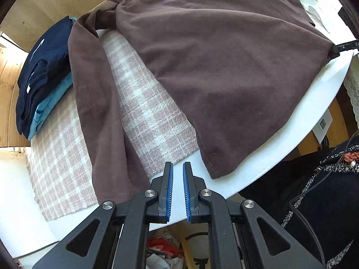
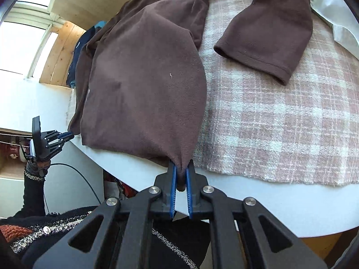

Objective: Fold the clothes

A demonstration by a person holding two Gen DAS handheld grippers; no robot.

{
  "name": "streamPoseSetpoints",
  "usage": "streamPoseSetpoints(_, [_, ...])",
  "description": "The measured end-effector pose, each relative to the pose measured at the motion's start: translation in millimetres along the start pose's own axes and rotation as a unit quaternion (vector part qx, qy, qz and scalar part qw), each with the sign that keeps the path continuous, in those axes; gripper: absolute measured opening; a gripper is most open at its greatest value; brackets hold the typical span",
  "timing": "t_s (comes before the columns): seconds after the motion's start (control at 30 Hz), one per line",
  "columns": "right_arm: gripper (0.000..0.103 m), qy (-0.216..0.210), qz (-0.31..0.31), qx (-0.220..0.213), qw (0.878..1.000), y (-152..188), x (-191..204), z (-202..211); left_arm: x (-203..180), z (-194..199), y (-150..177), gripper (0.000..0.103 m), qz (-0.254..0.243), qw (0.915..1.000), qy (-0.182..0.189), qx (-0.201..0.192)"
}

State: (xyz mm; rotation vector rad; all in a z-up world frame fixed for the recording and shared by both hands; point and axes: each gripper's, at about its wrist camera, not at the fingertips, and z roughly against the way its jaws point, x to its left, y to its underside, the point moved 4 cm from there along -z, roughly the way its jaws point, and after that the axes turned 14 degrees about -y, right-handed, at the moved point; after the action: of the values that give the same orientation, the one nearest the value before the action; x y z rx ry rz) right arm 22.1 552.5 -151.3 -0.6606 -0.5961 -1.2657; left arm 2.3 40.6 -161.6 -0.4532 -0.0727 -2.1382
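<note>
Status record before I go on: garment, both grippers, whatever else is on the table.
garment: brown sweater spread over plaid cloth on white table
right gripper: fingers shut on a hem corner
left gripper: nearly shut, nothing between the fingers, by the table edge
folded stack: navy on light blue, beside the sleeve

Right gripper (image 2: 181, 174) pinched on brown sweater (image 2: 143, 85) hem; left gripper (image 1: 178, 174) nearly closed, holding nothing, pointing down.
</note>
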Motion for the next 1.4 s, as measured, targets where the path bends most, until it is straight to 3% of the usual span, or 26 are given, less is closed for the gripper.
streamPoseSetpoints(0.2, [0.009,0.016,0.015,0.01,1.0,-4.2,-1.9,-7.8,-8.8,-18.6,8.7,0.012,0.03,0.9982,0.05,0.012])
streamPoseSetpoints(0.37, [0.009,0.028,0.018,0.021,0.999,-1.9,-4.5,-12.1,-6.6,-22.4,7.0,0.02,0.058,0.9949,0.08,0.014])
streamPoseSetpoints(0.6, [0.009,0.048,0.045,0.025,0.998,-2.2,0.4,-16.0,-5.9,-0.6,11.0,0.024,0.055,0.9949,0.085,0.004])
streamPoseSetpoints(0.83, [0.009,0.051,0.056,0.021,0.997,0.4,-1.3,-15.0,-15.6,-20.8,2.6,0.029,0.039,0.9967,0.064,0.031])
streamPoseSetpoints(0.93, [0.009,0.055,0.066,0.015,0.996,-0.4,1.5,-11.7,-11.7,-14.0,3.1,0.003,0.041,0.9961,0.075,0.022])
streamPoseSetpoints(1.03, [0.009,0.062,0.086,0.001,0.994,-8.2,10.1,-6.9,2.4,0.9,1.3,0.003,0.055,0.9957,0.075,0.003])
streamPoseSetpoints(1.13, [0.009,0.064,0.103,-0.018,0.993,-28.4,21.5,-1.1,37.5,23.8,-8.3,0.003,0.097,0.9916,0.08,-0.033])
streamPoseSetpoints(1.2, [0.009,0.067,0.108,-0.029,0.991,-46.4,24.0,0.9,61.2,30.2,-16.2,0.003,0.118,0.9896,0.065,-0.051])
streamPoseSetpoints(1.33, [0.016,0.066,0.069,-0.023,0.995,-79.1,10.7,-9.8,82.8,10.4,-73.2,0.003,0.148,0.9864,0.046,-0.053])
streamPoseSetpoints(1.4, [0.016,0.062,0.051,-0.024,0.996,-80.1,3.3,-8.0,76.0,-7.9,-82.3,0.003,0.145,0.9876,0.041,-0.043])
